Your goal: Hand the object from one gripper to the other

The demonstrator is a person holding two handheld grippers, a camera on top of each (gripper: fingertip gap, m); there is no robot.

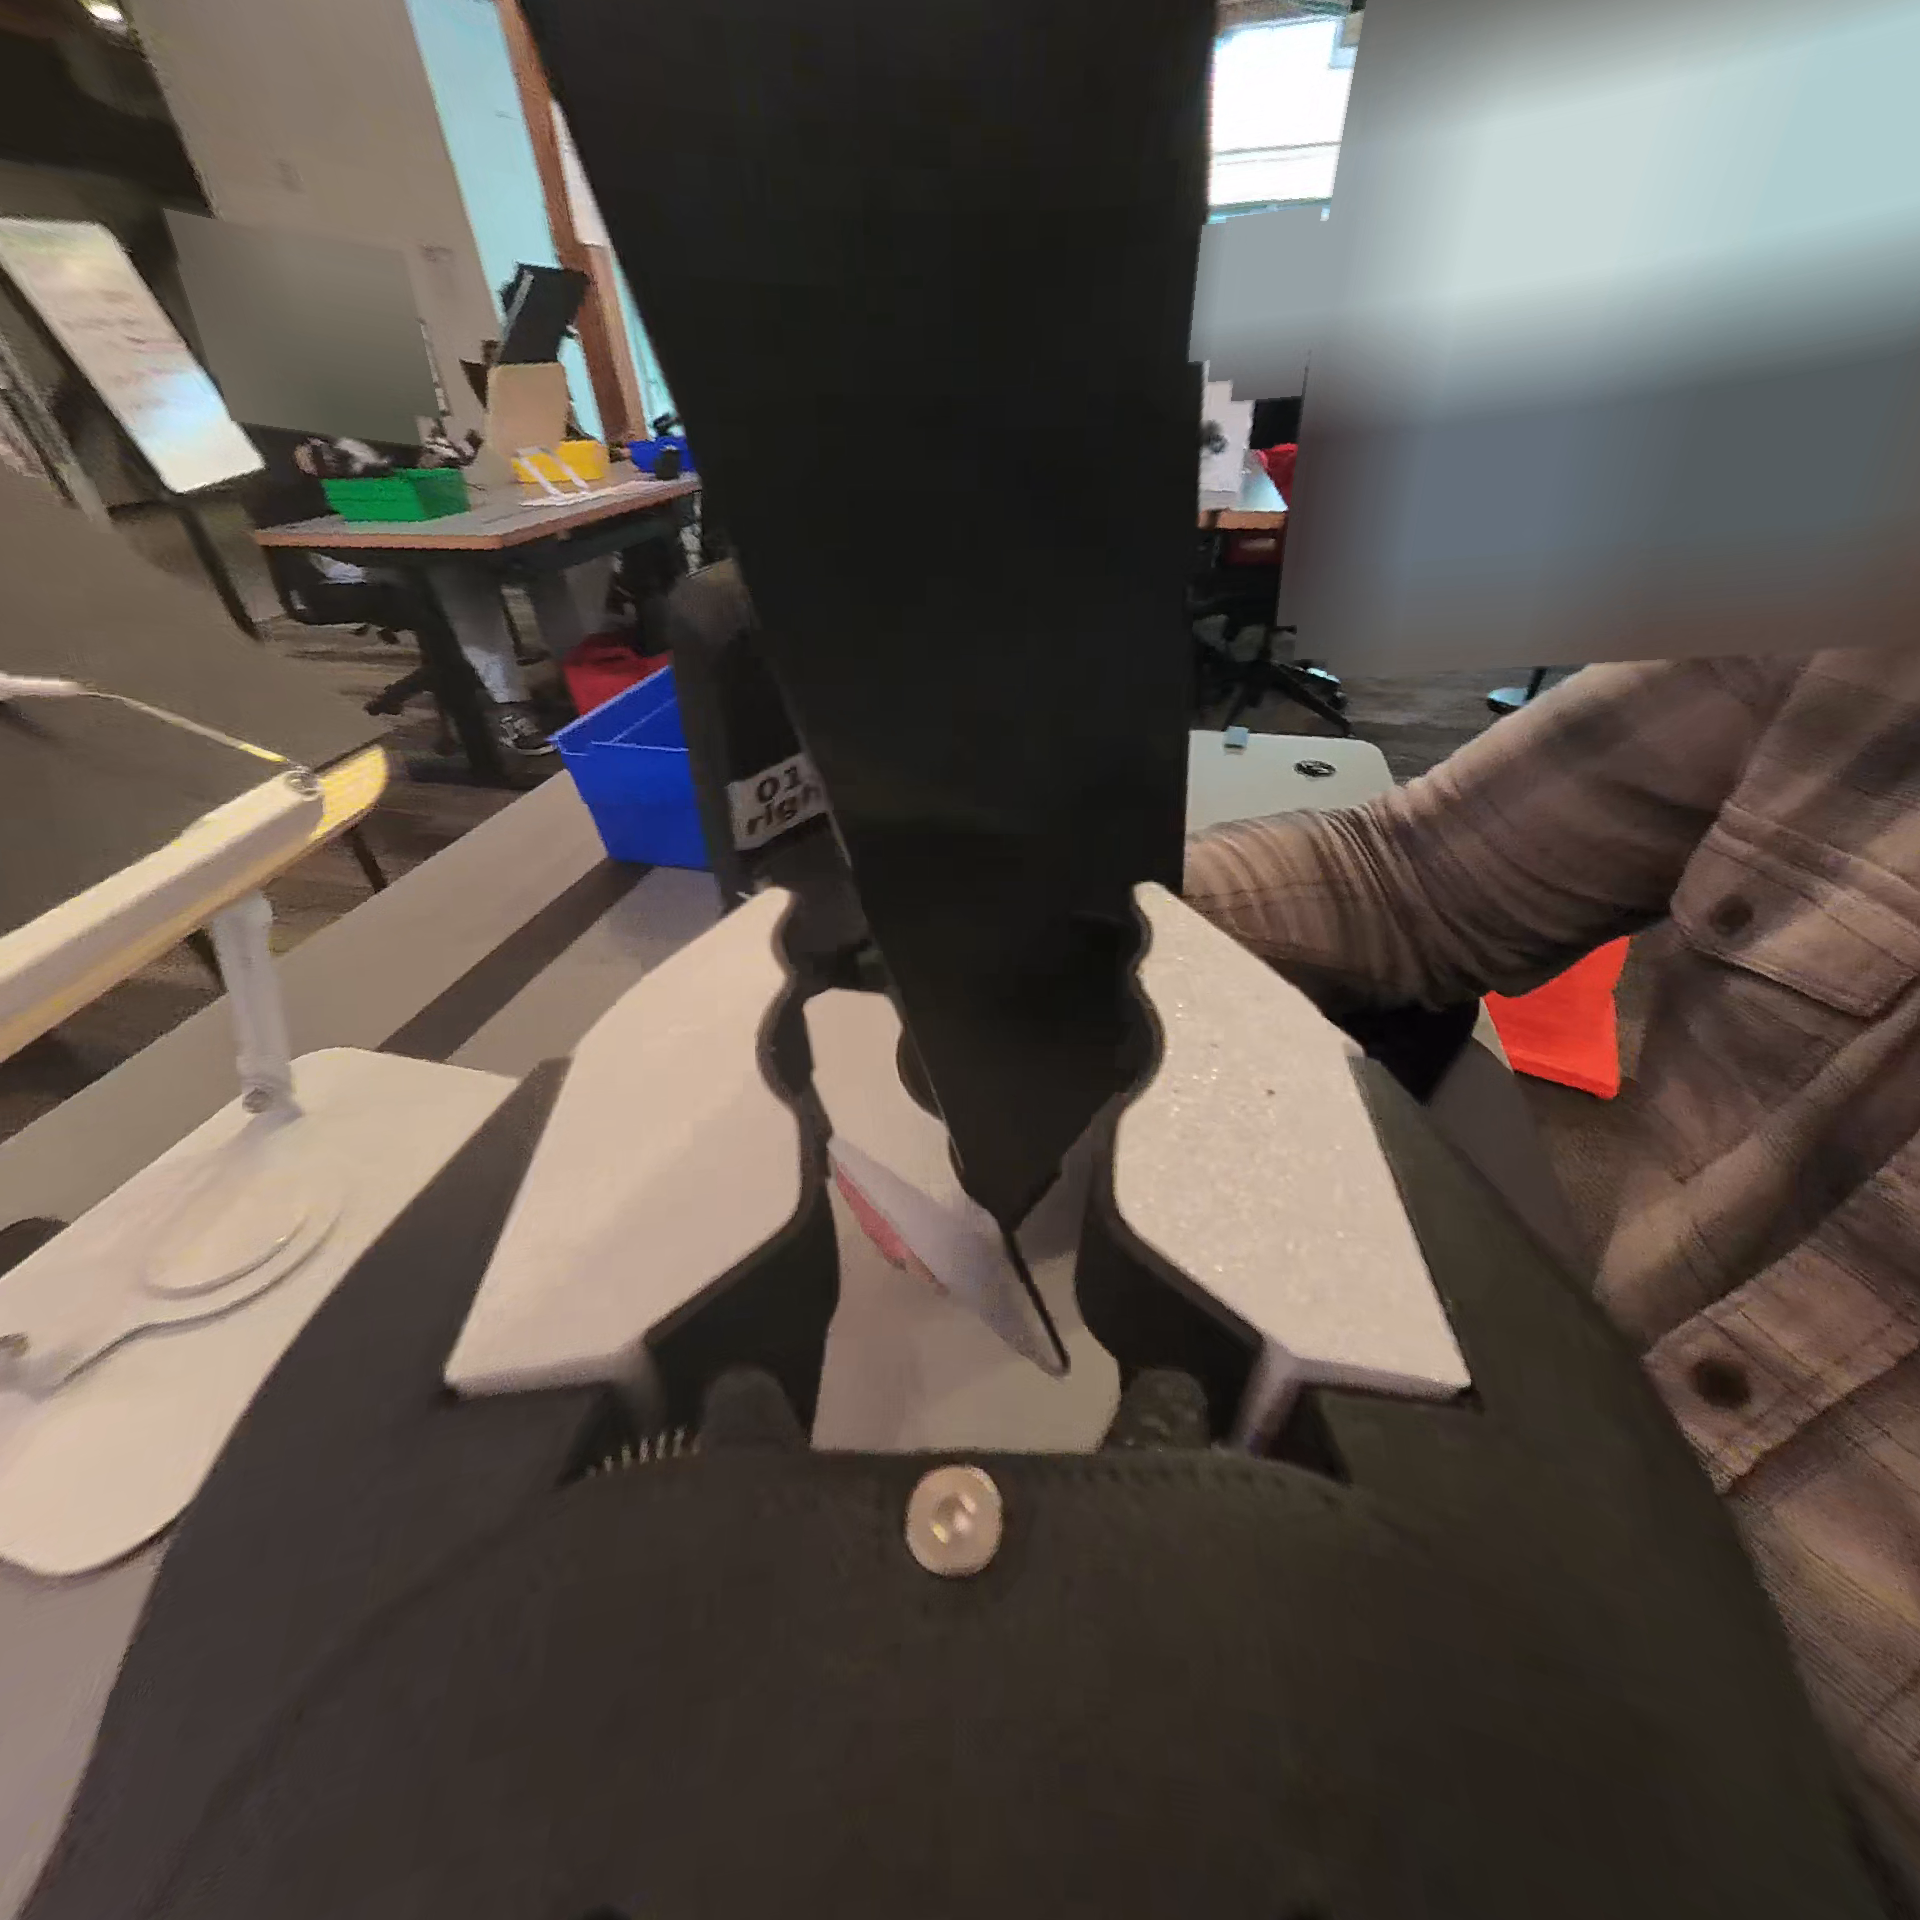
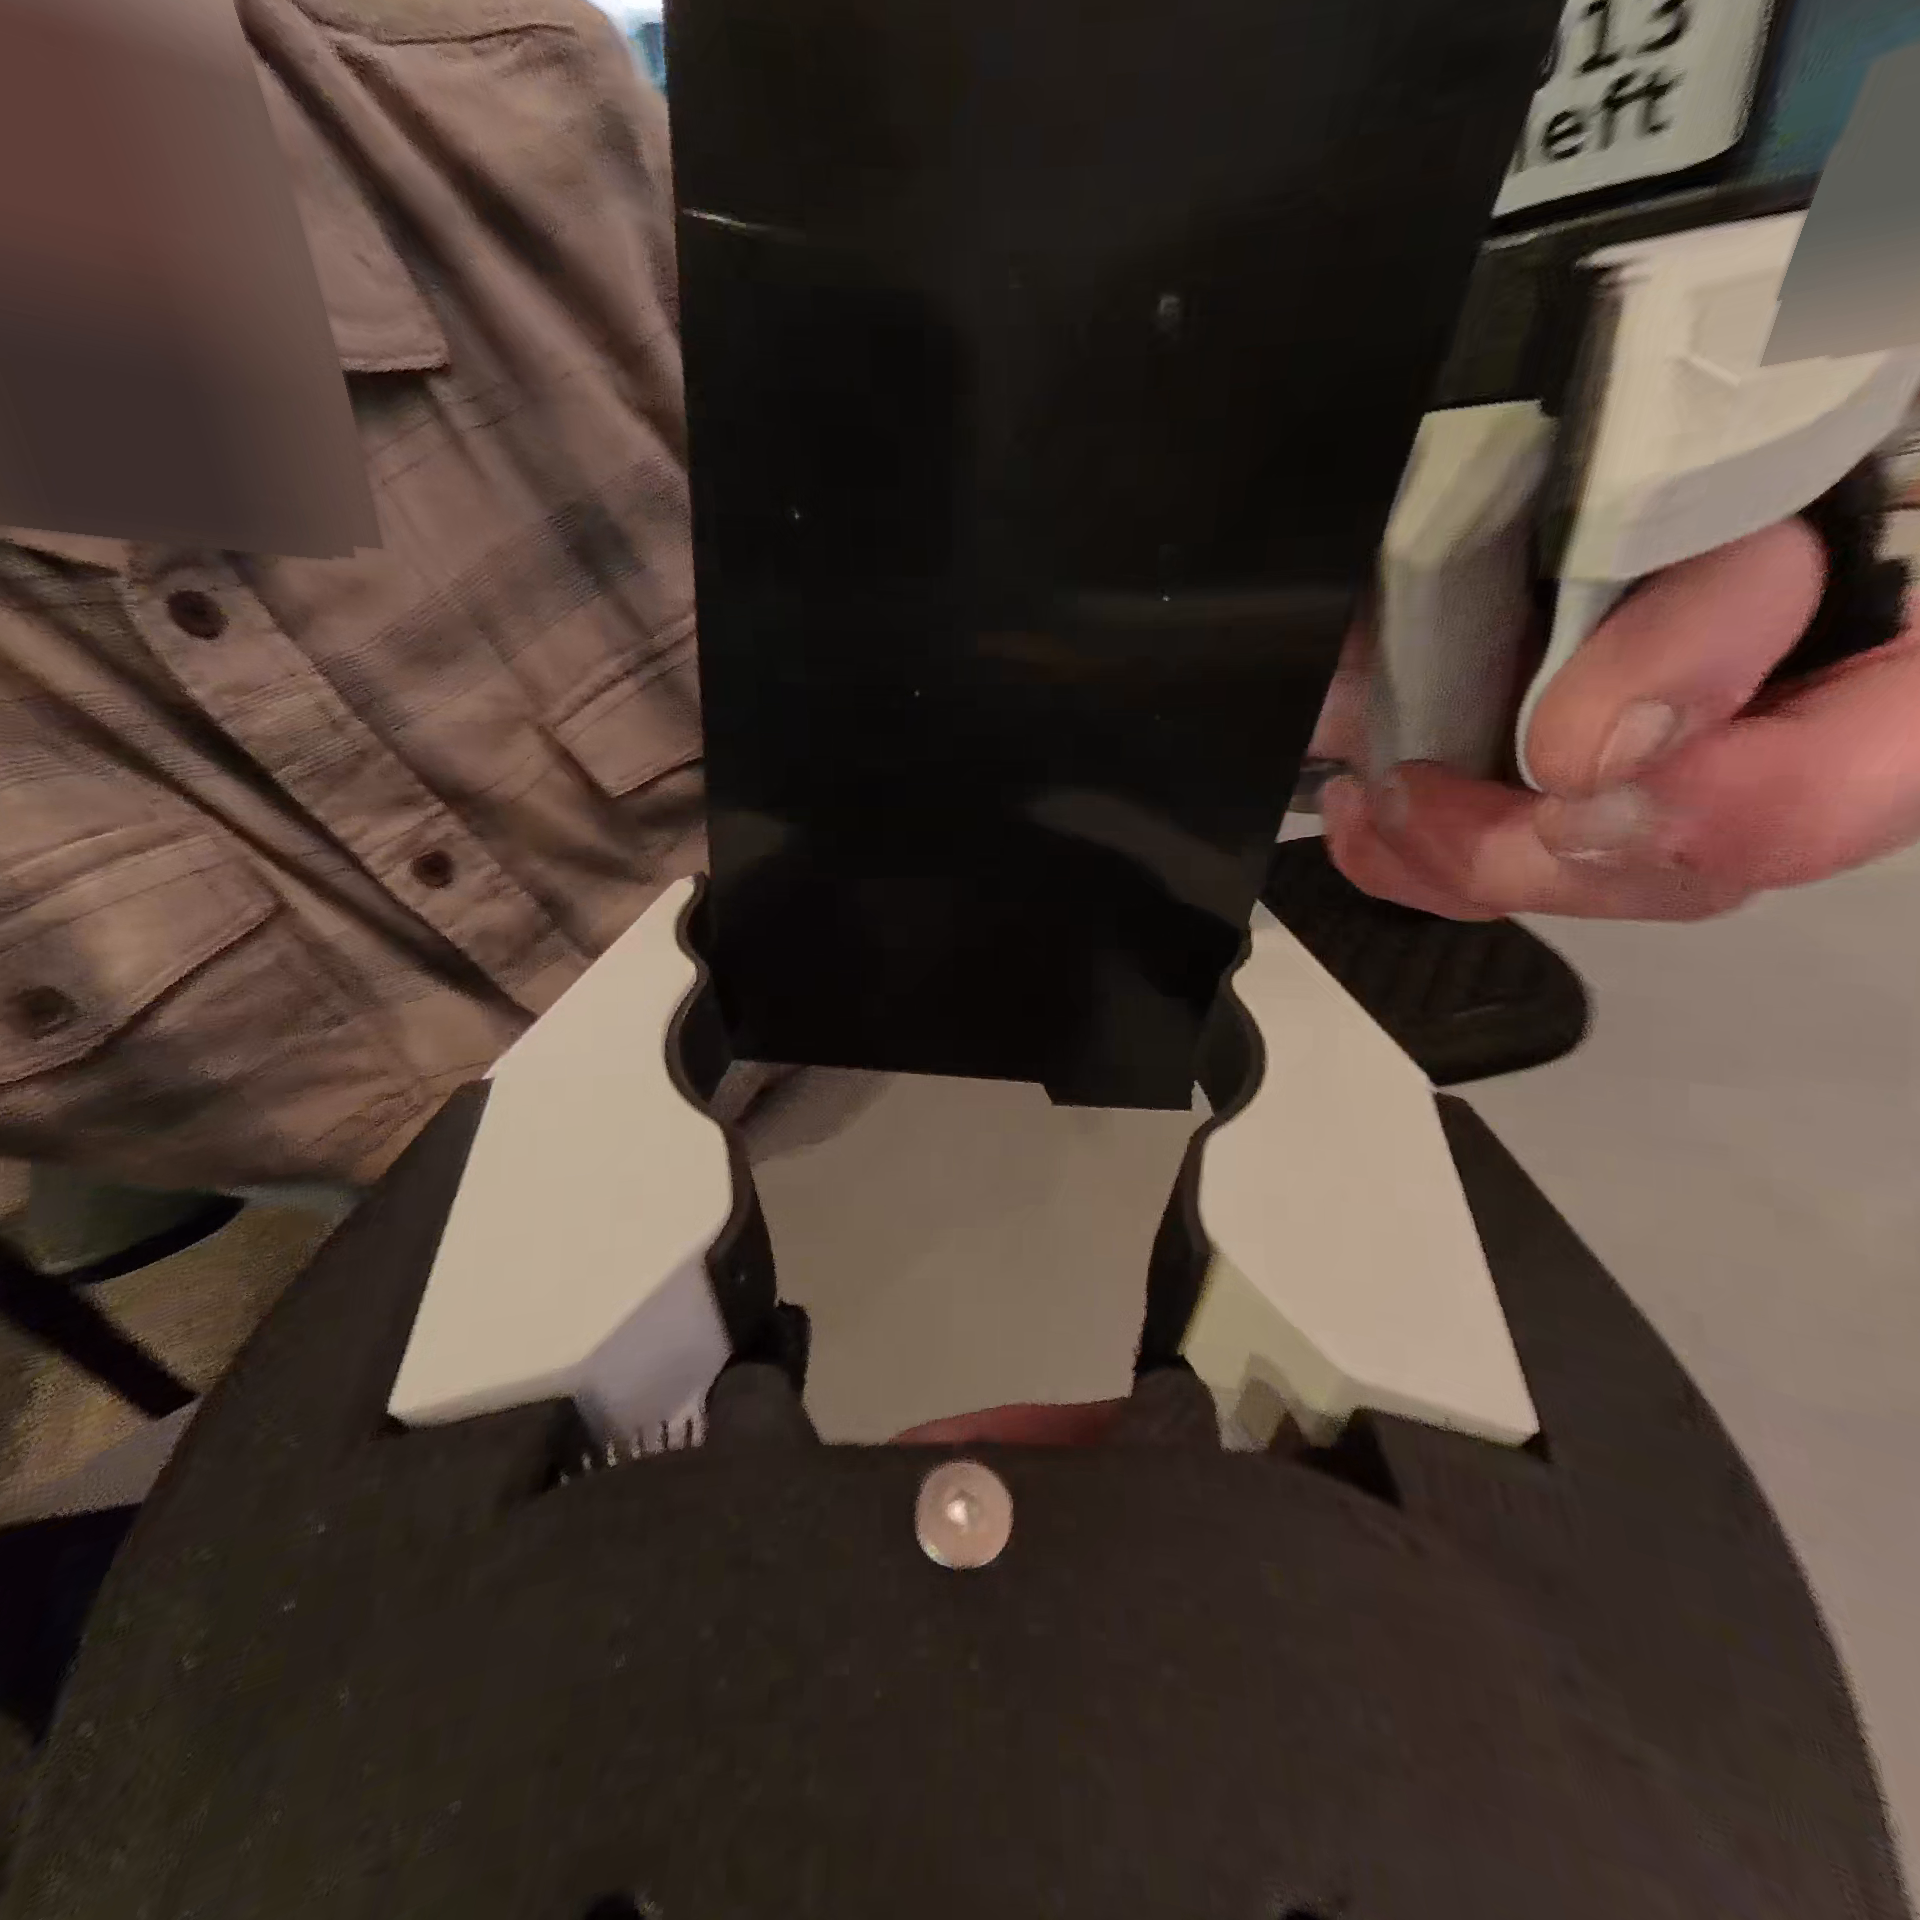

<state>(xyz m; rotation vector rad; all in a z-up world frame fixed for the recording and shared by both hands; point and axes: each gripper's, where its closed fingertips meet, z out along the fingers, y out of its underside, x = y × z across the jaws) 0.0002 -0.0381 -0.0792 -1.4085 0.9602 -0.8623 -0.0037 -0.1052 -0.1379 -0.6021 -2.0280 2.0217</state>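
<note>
The object is a flat, glossy black panel (image 1: 935, 468), held upright above the white table (image 1: 914, 1403). In the left wrist view its lower corner, with a white and red tag (image 1: 914, 1216), sits between the fingers of my left gripper (image 1: 961, 935). Those fingers stand apart. The panel touches the right finger, and a gap shows beside the left one. In the right wrist view my right gripper (image 2: 971, 935) is shut on the panel's (image 2: 1018, 520) bottom edge, with both fingers against its sides. The right gripper's black body (image 1: 743, 748) shows behind the panel. A hand (image 2: 1662, 790) holds the left gripper's body (image 2: 1662, 343) at upper right.
A person in a plaid shirt (image 1: 1714, 935) sits close on the right. A white lamp base (image 1: 208, 1247) stands on the table at left. A blue bin (image 1: 634, 790) is on the floor beyond and an orange item (image 1: 1558, 1018) lies by the person's arm. Desks with coloured bins stand farther back. The gap from one gripper's tips to the other's is roughly 8 cm. The white lamp base (image 1: 208, 1247) is about equally far from each gripper, around 40 cm.
</note>
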